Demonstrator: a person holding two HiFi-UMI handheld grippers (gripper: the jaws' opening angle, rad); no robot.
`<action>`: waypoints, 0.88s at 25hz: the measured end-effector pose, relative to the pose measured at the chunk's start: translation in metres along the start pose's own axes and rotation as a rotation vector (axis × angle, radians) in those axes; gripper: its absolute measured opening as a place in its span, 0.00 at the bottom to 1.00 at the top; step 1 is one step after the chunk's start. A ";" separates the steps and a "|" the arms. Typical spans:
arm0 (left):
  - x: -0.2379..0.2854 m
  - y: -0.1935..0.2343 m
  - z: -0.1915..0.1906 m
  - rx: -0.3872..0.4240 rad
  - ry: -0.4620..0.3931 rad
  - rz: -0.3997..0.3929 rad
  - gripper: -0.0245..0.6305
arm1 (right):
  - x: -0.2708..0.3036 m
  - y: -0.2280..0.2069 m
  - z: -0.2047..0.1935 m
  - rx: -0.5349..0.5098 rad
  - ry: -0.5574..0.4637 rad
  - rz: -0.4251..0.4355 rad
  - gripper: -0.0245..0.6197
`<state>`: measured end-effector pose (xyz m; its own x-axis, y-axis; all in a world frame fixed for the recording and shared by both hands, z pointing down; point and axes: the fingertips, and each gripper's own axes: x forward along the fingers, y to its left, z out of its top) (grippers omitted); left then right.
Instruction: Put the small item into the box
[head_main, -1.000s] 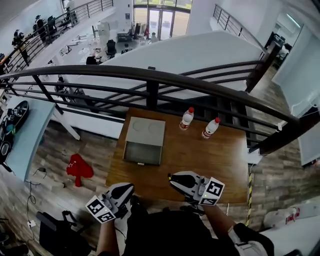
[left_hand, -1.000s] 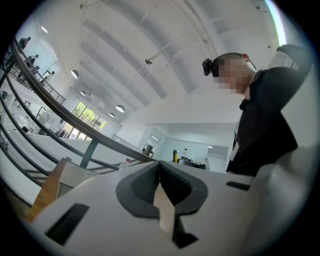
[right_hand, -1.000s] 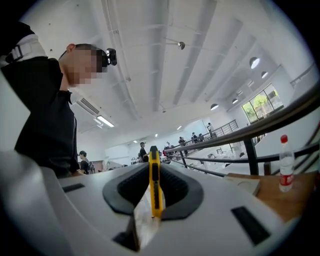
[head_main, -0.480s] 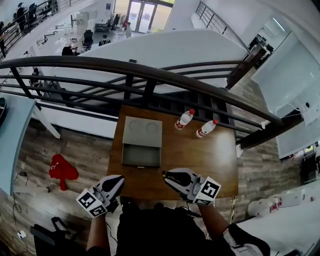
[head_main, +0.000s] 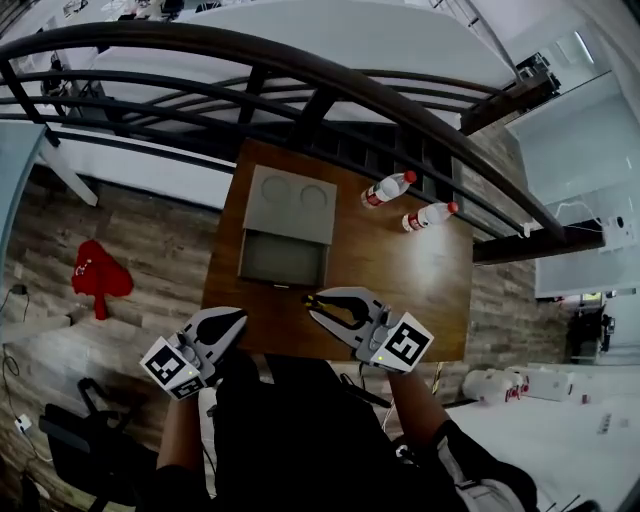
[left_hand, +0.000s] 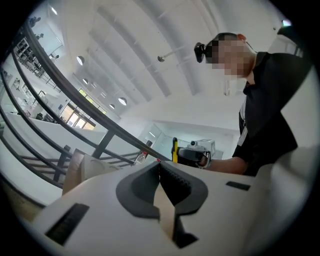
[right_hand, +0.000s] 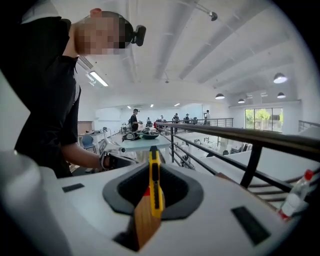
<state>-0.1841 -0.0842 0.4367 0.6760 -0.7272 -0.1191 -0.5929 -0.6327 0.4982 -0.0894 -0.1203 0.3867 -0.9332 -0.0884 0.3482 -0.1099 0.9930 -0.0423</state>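
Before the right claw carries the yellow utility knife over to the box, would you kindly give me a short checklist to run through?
1. Grip: the right claw is shut on the yellow utility knife, which stands pinched between its pads. Ok.
2. Knife blade retracted: cannot tell.
3. Box open, with nothing visible inside its tray. Ok.
4. Path: only bare wood of the table lies between the right claw and the box. Ok.
5. Left claw shut and empty, at the near table edge, apart from the box. Ok.
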 end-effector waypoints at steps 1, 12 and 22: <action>-0.002 0.004 -0.003 -0.002 -0.003 0.014 0.06 | 0.008 -0.004 -0.007 0.003 0.003 0.015 0.15; -0.008 0.039 -0.053 -0.072 0.041 0.192 0.06 | 0.055 -0.052 -0.080 0.024 0.108 0.144 0.15; 0.009 0.065 -0.089 -0.154 0.032 0.248 0.06 | 0.086 -0.076 -0.149 -0.058 0.265 0.217 0.15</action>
<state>-0.1771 -0.1082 0.5442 0.5336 -0.8444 0.0486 -0.6700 -0.3869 0.6335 -0.1101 -0.1916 0.5592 -0.8105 0.1407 0.5686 0.1076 0.9900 -0.0916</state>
